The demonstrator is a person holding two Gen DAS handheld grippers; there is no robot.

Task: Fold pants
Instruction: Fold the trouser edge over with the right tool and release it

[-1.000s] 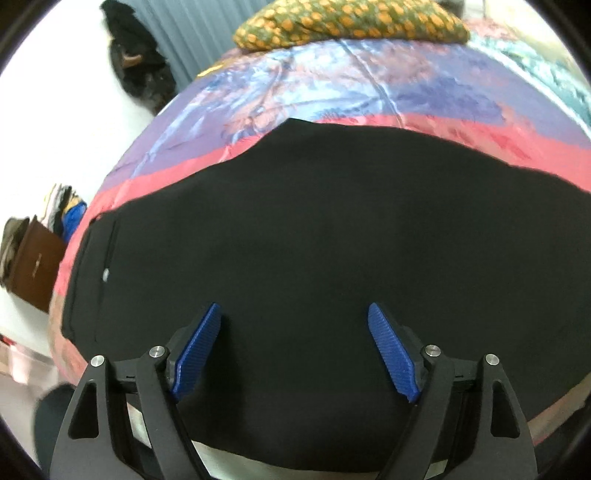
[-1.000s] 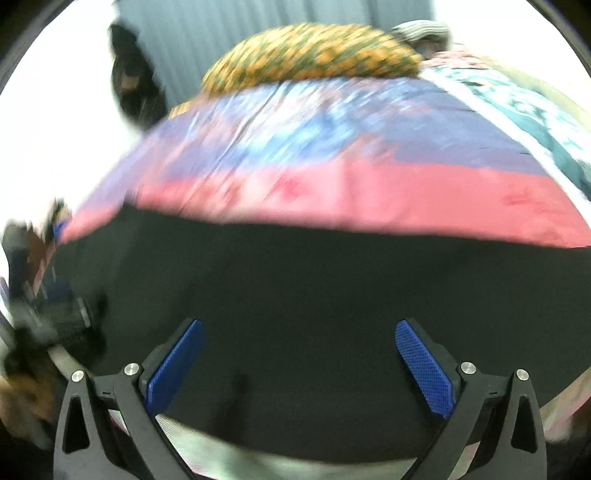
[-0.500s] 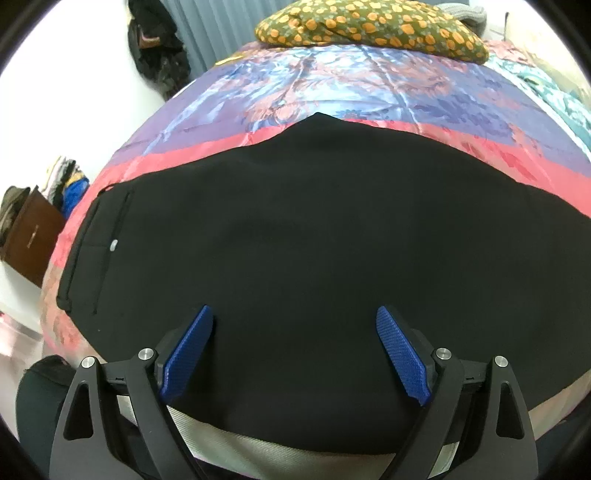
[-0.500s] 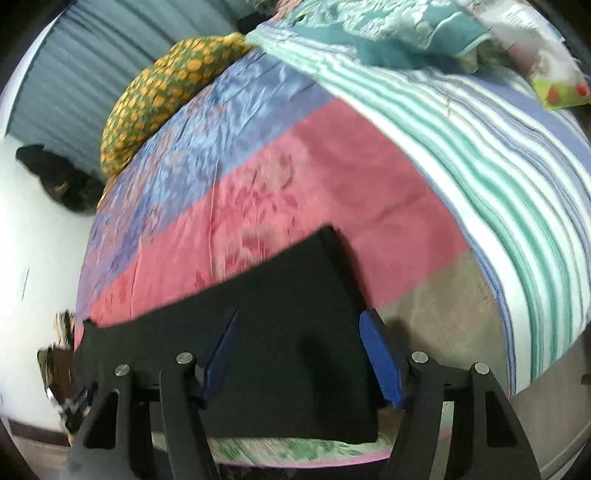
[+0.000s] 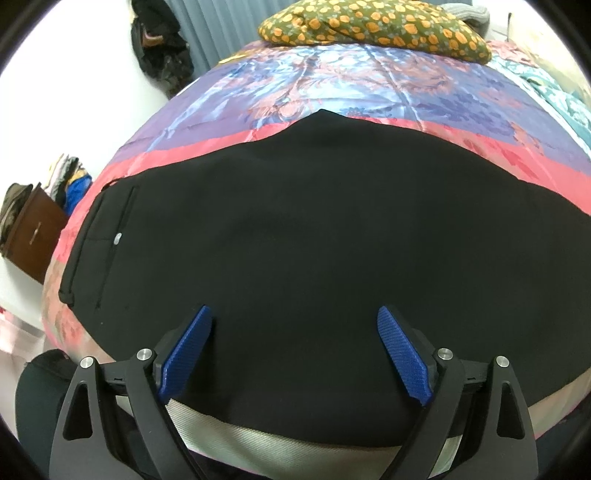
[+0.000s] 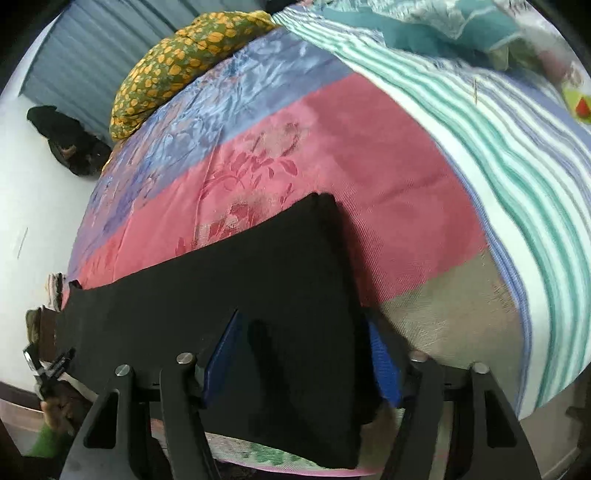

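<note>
Black pants [image 5: 314, 258] lie flat on the bedspread [image 5: 332, 85], along its near edge. Long axis runs side to side across the bed: waistband end with the pocket slit and small button points to my left, leg hem end [image 6: 325, 258] points to my right. The seat corner bulges away from me toward the orange-spotted pillow [image 5: 373, 27], which sits at the far end of the bedspread, well apart from the pants.

My left gripper [image 5: 295, 350] hangs over the pants' near edge, waist-side half. Jaws stand wide apart, blue pads [image 5: 188, 347] clear of the cloth as far as I can see, nothing clamped.

My right gripper [image 6: 301, 363] is at the hem end, pointing down at the pants' near right corner. Its jaws have just been closing; the black cloth is between them and bunched up into a ridge. Left pad presses into the fabric, right pad [image 6: 384, 365] sits at the hem edge. I read it as gripping the hem.

Striped blanket [image 6: 498, 166] lies right of the pants, apart from them, with pink bedspread between.

No containers near the pants. A brown box [image 5: 31, 230] stands off the bed, left of the waistband; contents can't be told.
</note>
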